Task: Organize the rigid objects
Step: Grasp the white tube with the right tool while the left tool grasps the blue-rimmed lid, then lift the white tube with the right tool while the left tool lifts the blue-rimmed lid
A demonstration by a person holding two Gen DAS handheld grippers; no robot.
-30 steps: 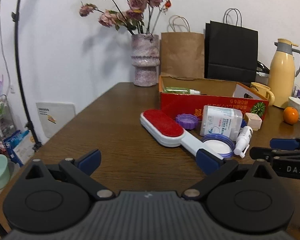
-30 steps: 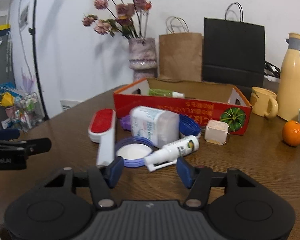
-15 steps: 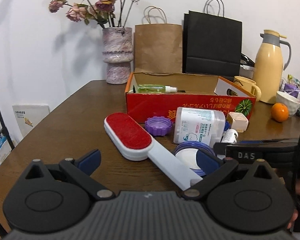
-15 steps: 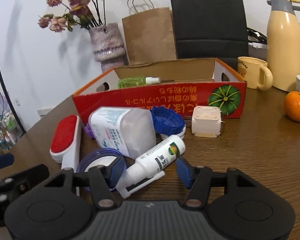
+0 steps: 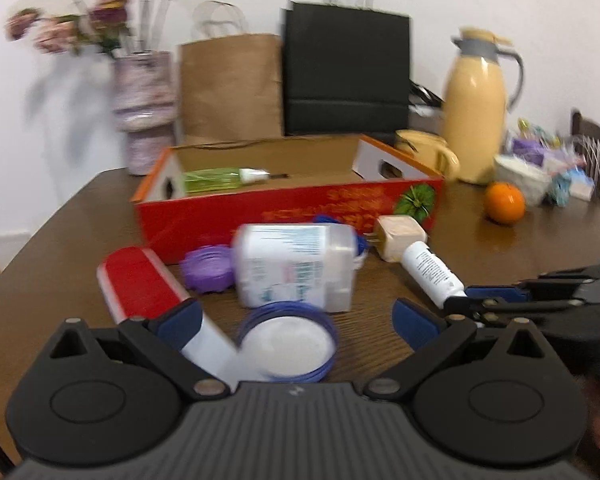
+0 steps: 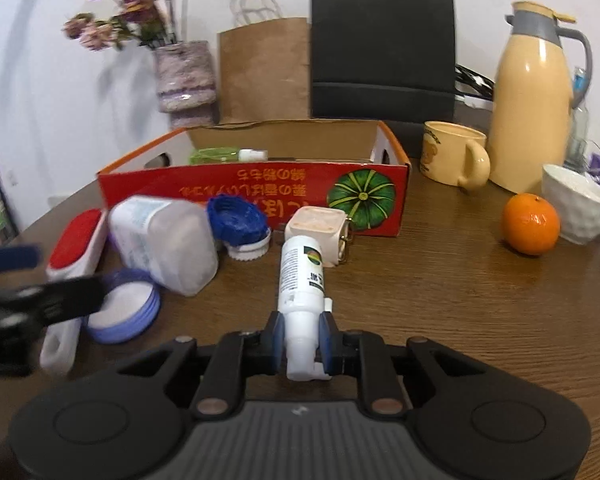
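Half a second ago the right gripper (image 6: 301,345) stood spread with the spray bottle (image 6: 301,280) lying slantwise between its blue pads; now the pads (image 6: 277,339) have closed on the bottle's white nozzle end, and the bottle points straight away toward 12 o'clock. Its far end sits just beside the beige cube (image 6: 317,229), which rests against the red box (image 6: 256,191). Since then the left gripper (image 5: 296,318) has swung too: the lint brush (image 5: 140,284) has gone from its centre to 10 o'clock, with the handle passing behind the left pad, and the round lid (image 5: 287,342) now lies between its fingers.

The left gripper is spread wide, clamped on nothing, low over the table (image 5: 68,240) and aimed at the clear jar (image 5: 296,266) lying on its side at 12 o'clock. The purple cap (image 5: 208,268) sits at 11 o'clock, touching the jar's left end. In the left wrist view the right gripper reaches in from 3 o'clock, level with the table, with the bottle running up toward 11 o'clock from its tips. A green bottle (image 6: 220,156) lies inside the box at its left end. The blue cap (image 6: 238,222) sits between jar and cube, at the box's front wall. An orange (image 6: 531,224) rests at 2 o'clock from the right gripper, well apart from the clutter.
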